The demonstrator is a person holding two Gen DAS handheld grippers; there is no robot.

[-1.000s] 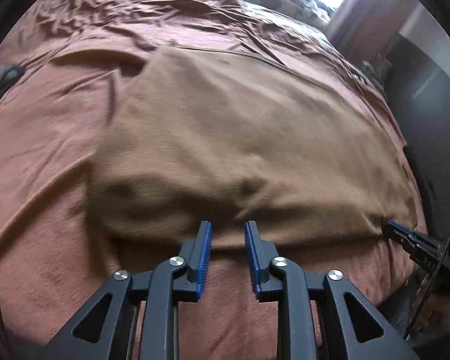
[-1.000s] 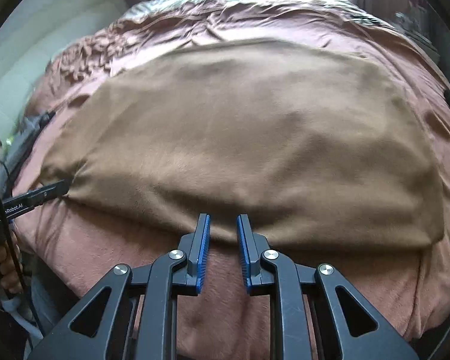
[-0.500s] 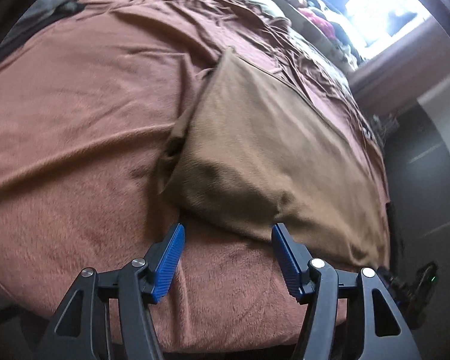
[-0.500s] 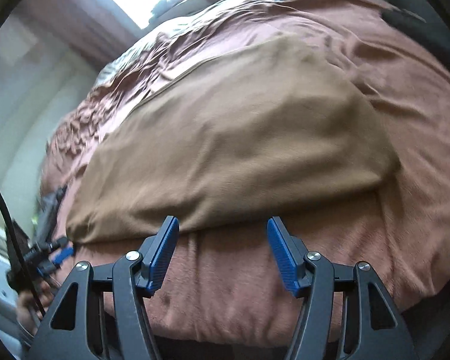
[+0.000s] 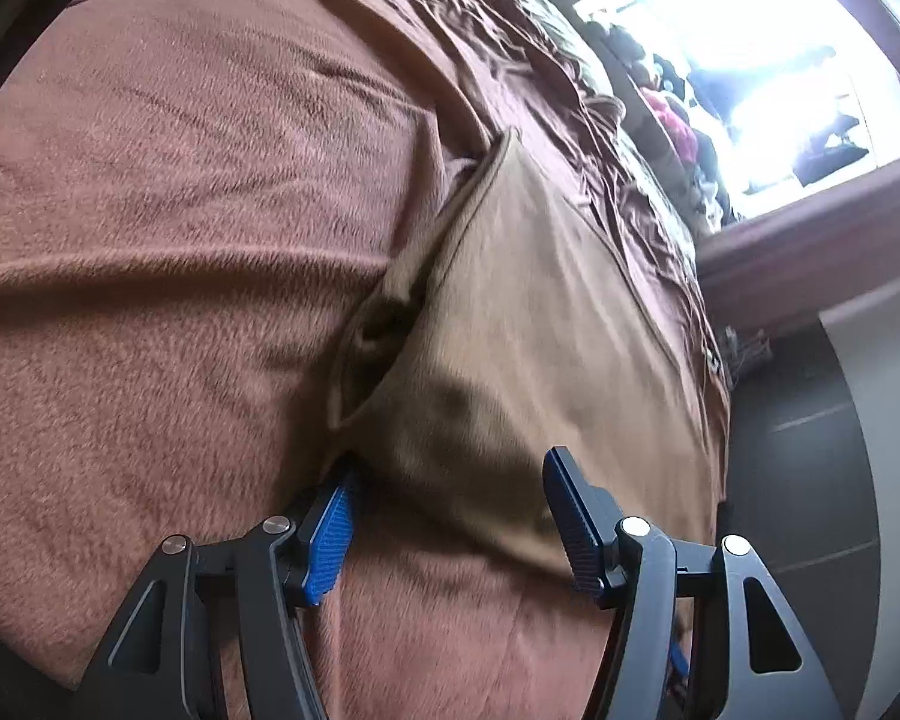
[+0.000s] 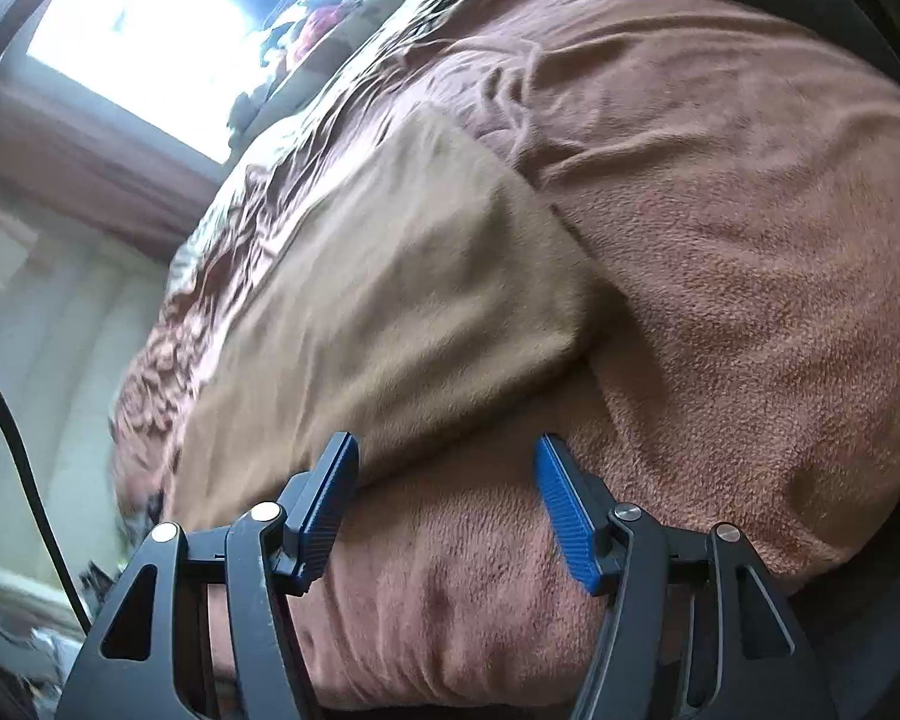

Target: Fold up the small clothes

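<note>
In the left wrist view, the left gripper [image 5: 450, 504] stands with its jaws apart at the lower centre, straddling the near corner of the tan garment [image 5: 528, 324], probably lined up to pinch that corner for another fold. The garment runs from centre toward upper right across the rust-brown blanket [image 5: 180, 240], its layered left edge gaping. In the right wrist view, the right gripper [image 6: 444, 498] is likewise apart and empty, near the garment's [image 6: 390, 300] rounded, soft-looking lower edge at centre left.
</note>
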